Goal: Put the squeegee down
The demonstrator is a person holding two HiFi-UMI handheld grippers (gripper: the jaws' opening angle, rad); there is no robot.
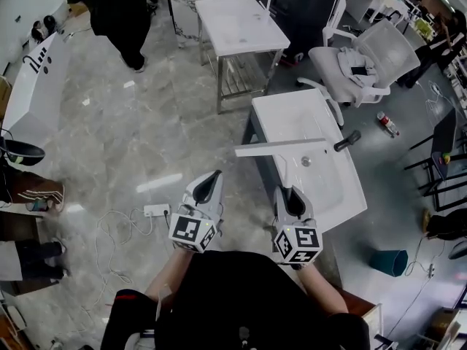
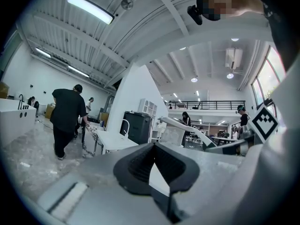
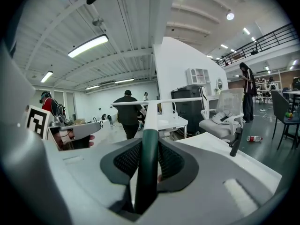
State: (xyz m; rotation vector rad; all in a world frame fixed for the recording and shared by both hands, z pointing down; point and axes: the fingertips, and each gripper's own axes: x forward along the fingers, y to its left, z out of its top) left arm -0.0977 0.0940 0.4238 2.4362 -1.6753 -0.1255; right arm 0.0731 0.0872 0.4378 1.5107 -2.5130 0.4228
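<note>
Because the right hand-held gripper (image 1: pixel 292 195) is squeezing the squeegee (image 1: pixel 281 147) by its dark green grip, the job is not done yet. The squeegee is up in the air and not lying on anything. What is left is to lower it onto something flat, let go, and pull the hand away. I think the white counter (image 1: pixel 343 195) just in front is the likely spot.

Closest to the person, the left hand-held gripper (image 1: pixel 210 182) has its jaws pressed together with nothing in them. It sits beside the right one, over the floor (image 1: pixel 146 144).

The squeegee's stick is its long part. It goes straight out from the right jaws, away from the person. At the far end is the long white blade, lying across the stick like the top of a letter T. In the head view the blade runs left to right, and its left end pokes past the counter's edge. I cannot tell if it touches the counter.

Farther on, a black tap (image 1: pixel 347 141) stands on the counter near the blade's right end. Beyond that are a white table (image 1: pixel 241 24) and an office chair (image 1: pixel 379 57).
</note>
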